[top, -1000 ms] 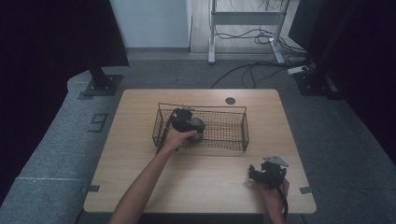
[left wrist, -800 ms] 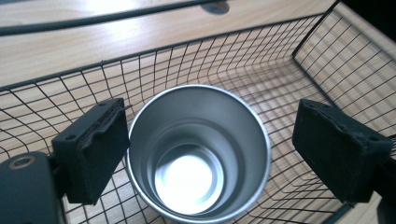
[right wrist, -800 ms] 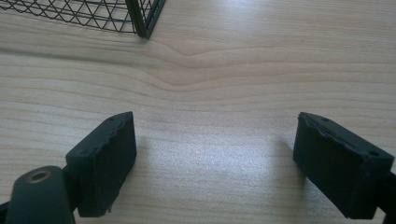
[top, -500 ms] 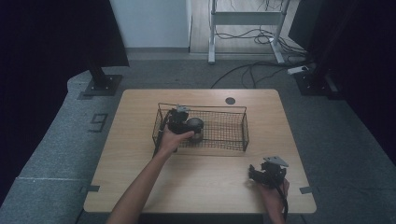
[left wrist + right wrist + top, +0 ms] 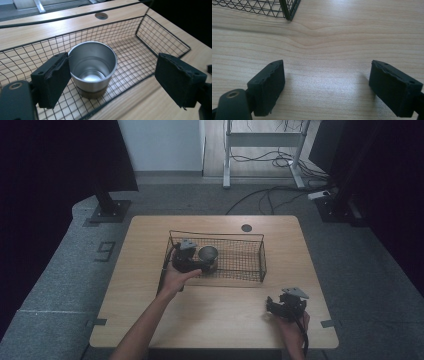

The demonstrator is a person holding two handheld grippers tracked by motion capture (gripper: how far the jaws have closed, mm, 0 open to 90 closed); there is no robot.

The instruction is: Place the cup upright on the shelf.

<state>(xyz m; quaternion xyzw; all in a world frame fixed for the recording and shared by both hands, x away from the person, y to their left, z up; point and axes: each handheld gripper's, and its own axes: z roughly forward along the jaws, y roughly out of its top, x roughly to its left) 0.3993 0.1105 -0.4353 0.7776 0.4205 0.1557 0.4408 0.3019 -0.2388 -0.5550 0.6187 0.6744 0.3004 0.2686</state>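
Observation:
A steel cup stands upright inside the black wire basket, in its left part. My left gripper is open wide over the basket's near edge. Its left jaw sits right against the cup's rim, and its right jaw is well clear of it. From above, the left gripper is held by a hand at the basket's left end. My right gripper is open above bare wood, nothing between its jaws, near the table's front right.
The wooden table has a round cable hole behind the basket. A corner of the basket shows ahead of the right gripper. Cables and a desk frame lie on the floor beyond the table.
My left gripper has drawn back to the left along the basket, and the cup now stands in plain sight beside it. The right gripper has stayed put.

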